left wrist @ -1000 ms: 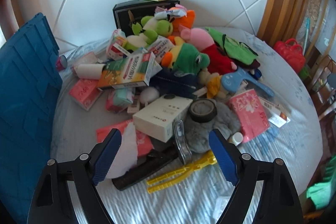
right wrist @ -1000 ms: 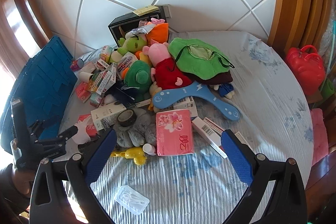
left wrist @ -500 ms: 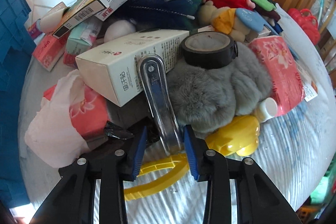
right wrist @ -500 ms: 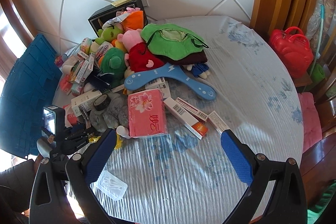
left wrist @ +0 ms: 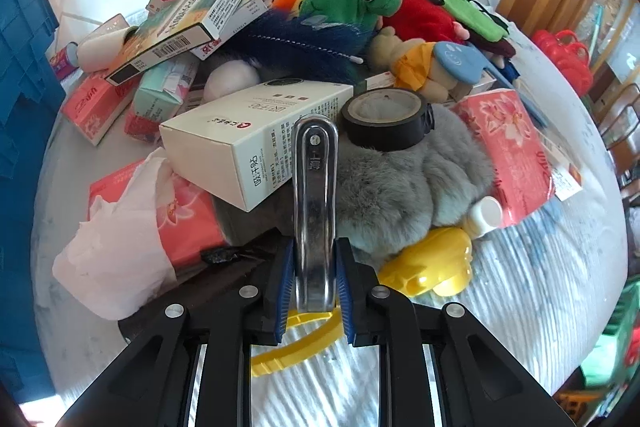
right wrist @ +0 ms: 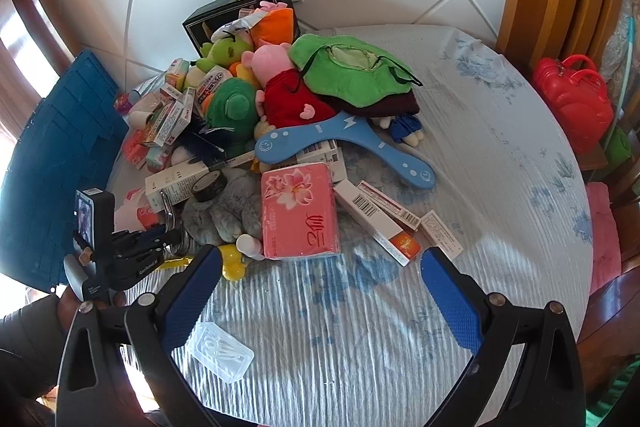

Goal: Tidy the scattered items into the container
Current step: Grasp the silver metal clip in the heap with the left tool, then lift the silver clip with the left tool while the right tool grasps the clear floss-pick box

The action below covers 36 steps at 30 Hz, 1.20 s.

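My left gripper (left wrist: pixel 313 281) is shut on a shiny metal clip (left wrist: pixel 314 195) that sticks up from the near edge of a pile of toys and boxes. It also shows in the right wrist view (right wrist: pixel 160 233). Behind the clip lie a white carton (left wrist: pixel 256 131), a black tape roll (left wrist: pixel 388 121) and a grey furry toy (left wrist: pixel 404 195). The blue container (right wrist: pixel 56 163) stands at the left of the pile. My right gripper (right wrist: pixel 320 303) is open and empty above the bedsheet, near a pink tissue pack (right wrist: pixel 300 211).
A yellow plastic toy (left wrist: pixel 428 267) lies just right of my left gripper. A clear plastic case (right wrist: pixel 220 351) lies on the sheet by my right gripper. A blue boomerang (right wrist: pixel 344 143), plush toys and medicine boxes fill the pile. A red bag (right wrist: pixel 572 103) stands off the right edge.
My left gripper has moved in to the pile and closed from wide open onto the metal clip. The right gripper has drifted a little, still open.
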{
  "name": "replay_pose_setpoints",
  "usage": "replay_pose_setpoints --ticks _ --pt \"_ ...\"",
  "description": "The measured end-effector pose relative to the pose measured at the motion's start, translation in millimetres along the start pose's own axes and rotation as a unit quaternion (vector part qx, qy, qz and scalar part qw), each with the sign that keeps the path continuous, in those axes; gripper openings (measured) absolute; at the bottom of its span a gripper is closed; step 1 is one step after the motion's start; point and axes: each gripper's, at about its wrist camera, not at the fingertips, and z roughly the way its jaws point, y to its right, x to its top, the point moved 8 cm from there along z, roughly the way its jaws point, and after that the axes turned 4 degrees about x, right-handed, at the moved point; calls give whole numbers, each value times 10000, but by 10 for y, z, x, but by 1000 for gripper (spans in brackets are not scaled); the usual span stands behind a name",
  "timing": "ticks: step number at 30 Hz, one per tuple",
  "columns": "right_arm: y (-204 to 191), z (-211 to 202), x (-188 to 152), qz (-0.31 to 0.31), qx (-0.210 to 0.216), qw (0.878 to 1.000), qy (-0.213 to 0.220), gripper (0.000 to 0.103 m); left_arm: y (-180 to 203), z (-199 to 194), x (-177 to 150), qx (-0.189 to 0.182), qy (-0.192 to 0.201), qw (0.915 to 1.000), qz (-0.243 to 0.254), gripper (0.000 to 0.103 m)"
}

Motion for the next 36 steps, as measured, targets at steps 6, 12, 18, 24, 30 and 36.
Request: replay_pose_setpoints --ticks 6,12,18,24,30,36 --pt "-326 263 -176 -650 245 9974 -211 101 -60 -186 36 -117 150 9998 -64 20" --pt "-717 598 -523 -1241 591 9892 -507 101 -182 -336 70 -67 294 9994 -176 20" --pt "-1097 885 -876 -1902 833 9756 -719 101 -295 -543 56 -53 456 9985 -300 20" --pt "-1401 1198 -1330 -2639 1084 9537 -951 101 -385 -647 -45 -36 486 9983 -309 20" --pt "-1572 1415 -1624 -3265 939 9329 -1193 101 -494 -730 -67 9 534 9980 -349 20" --pt "-1615 1588 -1795 -3714 658 9154 -1406 101 -587 -807 -24 36 618 9974 -375 20"
